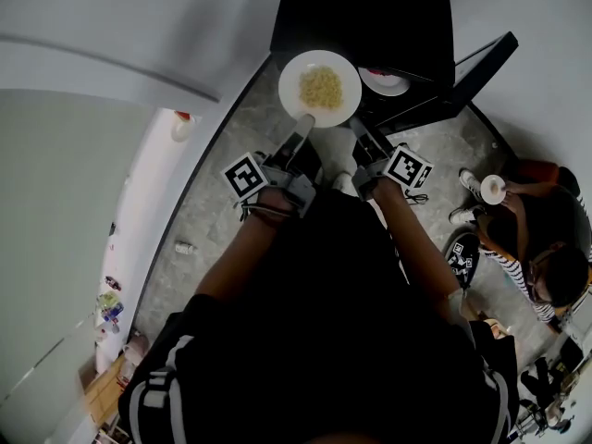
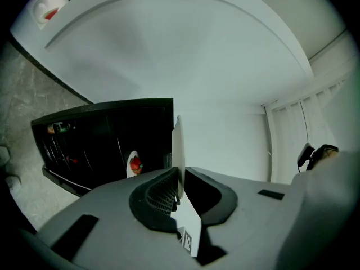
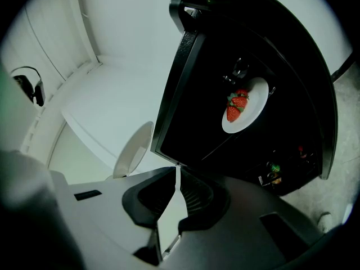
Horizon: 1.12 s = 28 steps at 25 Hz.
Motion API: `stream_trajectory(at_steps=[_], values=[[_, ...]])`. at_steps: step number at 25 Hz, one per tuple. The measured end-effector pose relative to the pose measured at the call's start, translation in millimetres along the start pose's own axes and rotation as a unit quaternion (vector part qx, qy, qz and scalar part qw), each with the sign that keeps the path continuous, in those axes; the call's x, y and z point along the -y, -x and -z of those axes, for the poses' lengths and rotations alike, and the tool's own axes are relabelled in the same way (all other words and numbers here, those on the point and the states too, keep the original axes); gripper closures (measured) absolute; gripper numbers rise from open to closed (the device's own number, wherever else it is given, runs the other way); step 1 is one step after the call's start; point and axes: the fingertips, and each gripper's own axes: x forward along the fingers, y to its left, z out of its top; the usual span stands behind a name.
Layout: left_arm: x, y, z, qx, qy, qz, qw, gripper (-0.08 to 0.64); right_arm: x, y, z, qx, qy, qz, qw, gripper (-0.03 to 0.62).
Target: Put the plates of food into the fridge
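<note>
A white plate point(image 1: 289, 86) heaped with pale yellow food, noodles perhaps, sits level at the top centre of the head view, its near rim clamped in the left gripper point(image 1: 305, 124). It is just in front of the black fridge point(image 1: 370, 17). The door point(image 1: 472, 67) stands open to the right. Inside, a second plate point(image 3: 256, 94), white, carries strawberries.

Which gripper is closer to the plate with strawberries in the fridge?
Right. The right gripper is directly in front of the strawberry plate. The left gripper is farther to the side, gripping the rim of the plate of yellow food.
</note>
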Motion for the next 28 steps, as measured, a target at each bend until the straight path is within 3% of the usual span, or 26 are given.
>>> stream_trajectory(at_steps=[20,28], values=[[-38.2,4.6,11.5,-0.023,0.023,-0.014,0.9994,0.517,13.3,7.4,-7.3,0.01,-0.005,0.019,1.0,0.551],[-55.3,3.1,11.6,-0.031,0.013,-0.016,0.9993,0.518,17.9,10.9,-12.5,0.016,-0.007,0.025,1.0,0.551]])
